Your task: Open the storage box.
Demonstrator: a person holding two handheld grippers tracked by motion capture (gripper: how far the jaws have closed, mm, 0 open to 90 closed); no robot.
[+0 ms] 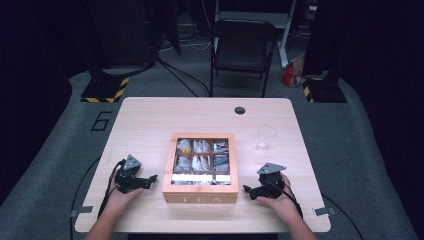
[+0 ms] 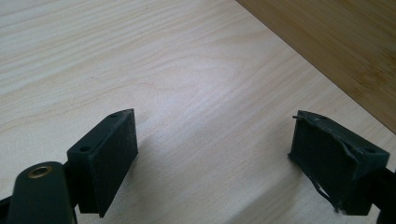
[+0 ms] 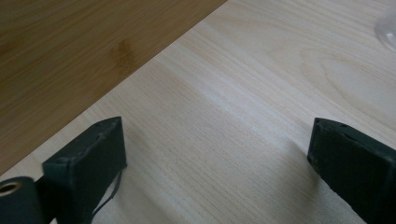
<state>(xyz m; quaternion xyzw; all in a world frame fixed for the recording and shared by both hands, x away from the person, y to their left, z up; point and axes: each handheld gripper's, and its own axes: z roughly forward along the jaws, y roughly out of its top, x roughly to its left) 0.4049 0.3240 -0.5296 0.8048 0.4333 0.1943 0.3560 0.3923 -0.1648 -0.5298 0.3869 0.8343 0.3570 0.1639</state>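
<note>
A wooden tea box point(image 1: 200, 198) marked TEA stands in the middle of the table, and tea bags show in its compartments from above. My left gripper point(image 1: 150, 181) rests on the table just left of the box, open, its jaws pointing at the box's side. In the left gripper view the gripper point(image 2: 212, 128) holds nothing, and the box wall point(image 2: 336, 42) is at the upper right. My right gripper point(image 1: 249, 192) lies just right of the box, also open. The right gripper view shows the gripper point(image 3: 217, 135) holding nothing, with the box wall point(image 3: 65, 51) at the upper left.
An empty clear glass point(image 1: 266, 137) stands right of the box, behind my right gripper; its edge point(image 3: 387, 28) shows in the right gripper view. The light wood table point(image 1: 150, 125) has a round cable hole point(image 1: 240, 110) near its far edge. A dark folding chair point(image 1: 242, 50) stands beyond the table.
</note>
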